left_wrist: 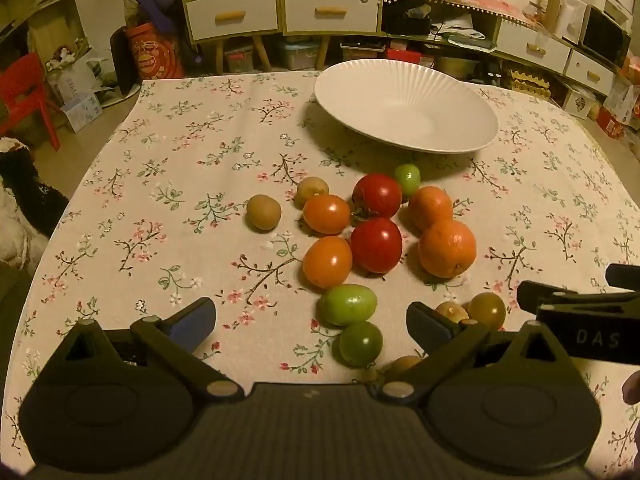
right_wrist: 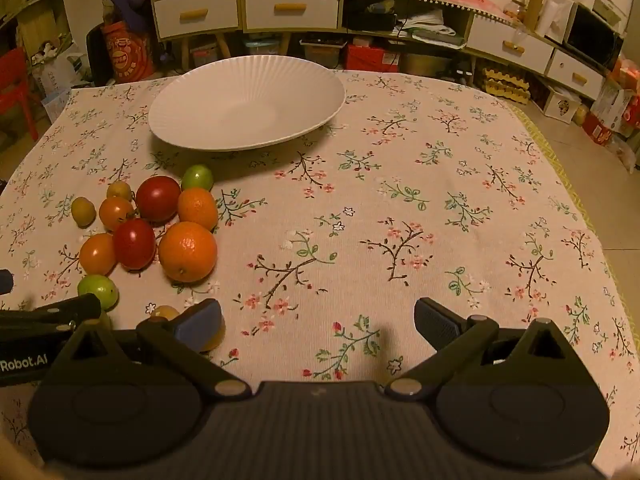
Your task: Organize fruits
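A white ribbed plate (left_wrist: 404,106) (right_wrist: 244,100) stands empty at the far side of the floral tablecloth. In front of it lies a cluster of fruit: two red tomatoes (left_wrist: 376,244) (right_wrist: 134,243), two orange tomatoes (left_wrist: 327,262), two oranges (left_wrist: 447,248) (right_wrist: 187,251), green fruits (left_wrist: 348,305) (right_wrist: 98,290) and small brown ones (left_wrist: 263,212). My left gripper (left_wrist: 312,322) is open and empty, with the green fruits between its fingertips. My right gripper (right_wrist: 318,320) is open and empty over bare cloth, right of the cluster; it also shows in the left wrist view (left_wrist: 580,308).
The table (right_wrist: 440,200) is covered by a floral cloth. Behind it stand white drawer cabinets (left_wrist: 280,10), boxes and clutter on the floor, and a red chair (left_wrist: 24,92) at the left. The floor shows past the table's right edge (right_wrist: 592,184).
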### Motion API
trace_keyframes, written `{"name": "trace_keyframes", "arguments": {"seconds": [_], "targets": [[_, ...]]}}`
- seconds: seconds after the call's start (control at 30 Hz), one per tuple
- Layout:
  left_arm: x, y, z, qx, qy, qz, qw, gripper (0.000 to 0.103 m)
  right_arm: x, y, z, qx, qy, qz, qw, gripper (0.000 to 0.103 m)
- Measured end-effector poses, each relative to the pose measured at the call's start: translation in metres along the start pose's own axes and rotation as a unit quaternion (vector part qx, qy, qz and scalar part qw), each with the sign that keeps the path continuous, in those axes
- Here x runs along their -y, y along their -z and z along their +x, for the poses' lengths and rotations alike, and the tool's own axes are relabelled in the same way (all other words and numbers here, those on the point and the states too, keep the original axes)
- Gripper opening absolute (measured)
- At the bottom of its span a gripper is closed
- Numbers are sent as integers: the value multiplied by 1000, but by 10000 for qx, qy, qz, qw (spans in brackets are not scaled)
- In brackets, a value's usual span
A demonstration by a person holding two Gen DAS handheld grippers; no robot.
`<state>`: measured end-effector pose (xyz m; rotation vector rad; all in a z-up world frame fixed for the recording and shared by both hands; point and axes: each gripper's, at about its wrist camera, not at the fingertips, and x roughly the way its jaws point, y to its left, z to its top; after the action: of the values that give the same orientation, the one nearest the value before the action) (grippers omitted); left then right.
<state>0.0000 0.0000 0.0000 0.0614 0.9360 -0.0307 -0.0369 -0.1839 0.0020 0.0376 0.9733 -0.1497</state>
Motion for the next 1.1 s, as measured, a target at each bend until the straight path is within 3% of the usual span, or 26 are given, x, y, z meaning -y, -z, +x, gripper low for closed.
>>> {"name": "trace_keyframes", "arguments": {"seconds": [0.37, 1.1], "targets": [[1, -4, 0, -75, 18, 20, 10000, 103, 0, 0, 0, -6, 4, 0, 10000, 103], [-5, -2, -1, 137, 28, -41, 9999, 103, -3, -4, -1, 8, -1, -49, 10000, 103]]}}
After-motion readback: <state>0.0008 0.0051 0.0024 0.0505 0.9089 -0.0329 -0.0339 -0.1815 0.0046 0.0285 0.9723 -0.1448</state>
